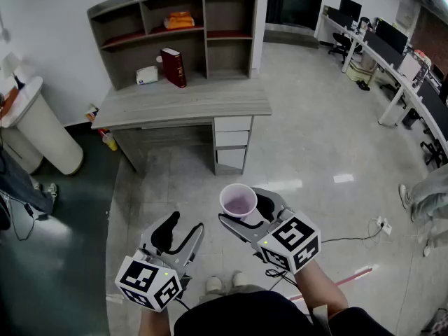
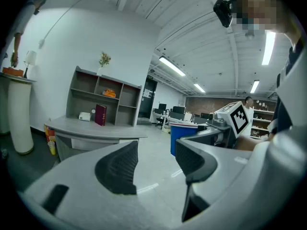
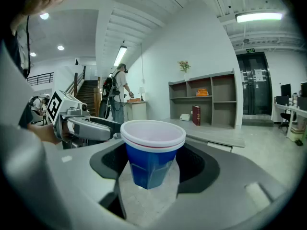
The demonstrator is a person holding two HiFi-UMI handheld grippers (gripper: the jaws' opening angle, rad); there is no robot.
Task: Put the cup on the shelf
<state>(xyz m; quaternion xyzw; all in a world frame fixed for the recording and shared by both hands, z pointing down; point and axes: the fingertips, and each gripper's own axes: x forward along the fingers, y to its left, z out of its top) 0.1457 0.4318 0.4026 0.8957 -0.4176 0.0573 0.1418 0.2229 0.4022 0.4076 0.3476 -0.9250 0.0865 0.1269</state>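
Now cup upright, gripped at lower body between jaws of right gripper, well in front of shelf, over floor. Left gripper equally far from shelf, jaws wide apart, nothing between. Advice: carry cup level toward shelf, pick bare compartment away from red book, avoid squeezing harder.

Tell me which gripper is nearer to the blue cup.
Right. The right gripper grips the cup between its jaws; the left gripper hangs open and empty, apart on the cup's left.
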